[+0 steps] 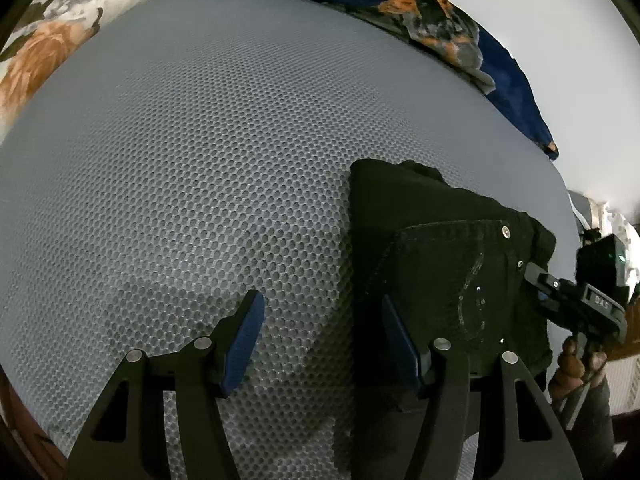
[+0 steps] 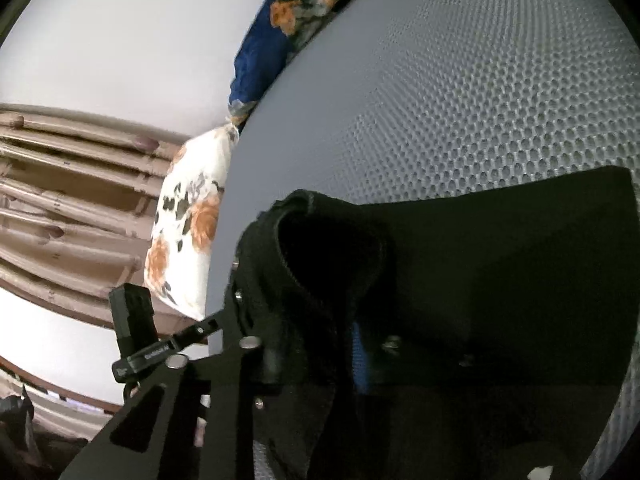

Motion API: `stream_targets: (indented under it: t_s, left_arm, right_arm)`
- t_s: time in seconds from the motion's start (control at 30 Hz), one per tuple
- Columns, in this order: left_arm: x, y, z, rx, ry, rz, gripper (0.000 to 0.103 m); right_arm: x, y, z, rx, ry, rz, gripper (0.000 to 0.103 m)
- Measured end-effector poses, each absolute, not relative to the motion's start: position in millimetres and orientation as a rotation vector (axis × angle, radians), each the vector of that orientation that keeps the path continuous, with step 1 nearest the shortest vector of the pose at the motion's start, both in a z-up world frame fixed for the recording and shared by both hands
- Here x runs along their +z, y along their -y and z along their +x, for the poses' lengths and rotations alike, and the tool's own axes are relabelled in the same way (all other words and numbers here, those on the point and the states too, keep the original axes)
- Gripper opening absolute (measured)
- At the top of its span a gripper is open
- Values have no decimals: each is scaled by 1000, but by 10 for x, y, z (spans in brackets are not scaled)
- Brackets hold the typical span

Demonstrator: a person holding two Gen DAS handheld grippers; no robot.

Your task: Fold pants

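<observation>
Left edge of left wrist view: floral pillow (image 1: pixel 44 36) at the bed's rim, then grey honeycomb mesh mat (image 1: pixel 200 160) filling most of the frame. Left gripper (image 1: pixel 320 344) hovers over the mat, angled steeply down, 2 blue pads spread wide, nothing between them; the right-hand pad (image 1: pixel 394 336) sits at the pants' near-left edge, likely lined up to take that side. Black pants (image 1: pixel 448 256) lie already part-folded on the mat, waistband rivets and a pocket seam up. Far right: right gripper (image 1: pixel 538 284) at the pants' right edge, a hand (image 1: pixel 576 364) on its handle.

Right wrist view fills in what that one can't: black fabric bunched up over the fingers of the right gripper (image 2: pixel 316 344), a sliver of blue pad (image 2: pixel 358 356) behind it. Jaws look nearly closed, pinching the waistband edge, probably to lift for the next fold. It also shows curtains (image 2: pixel 72 208) off the bed. Only the left view shows the pants' overall outline.
</observation>
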State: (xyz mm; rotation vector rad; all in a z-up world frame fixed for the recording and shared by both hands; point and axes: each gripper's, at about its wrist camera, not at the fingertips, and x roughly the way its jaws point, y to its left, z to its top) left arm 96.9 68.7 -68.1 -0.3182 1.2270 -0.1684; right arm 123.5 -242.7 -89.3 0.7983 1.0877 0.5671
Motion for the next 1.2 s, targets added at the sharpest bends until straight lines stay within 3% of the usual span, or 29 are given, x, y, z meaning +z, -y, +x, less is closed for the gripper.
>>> stream_targets:
  t_s: [0.4, 0.87, 1.2]
  left_arm:
    - [-551, -568, 1041, -215, -1195, -314, 61]
    - [-591, -42, 1126, -273, -1182, -172, 61]
    - [-770, 140, 1183, -277, -1195, -29, 62]
  right_arm:
    - [-115, 2615, 855, 433, -935, 766, 11]
    - [-785, 3192, 765, 167, -1026, 803, 11]
    - [-809, 3154, 806, 122, -1051, 773, 19]
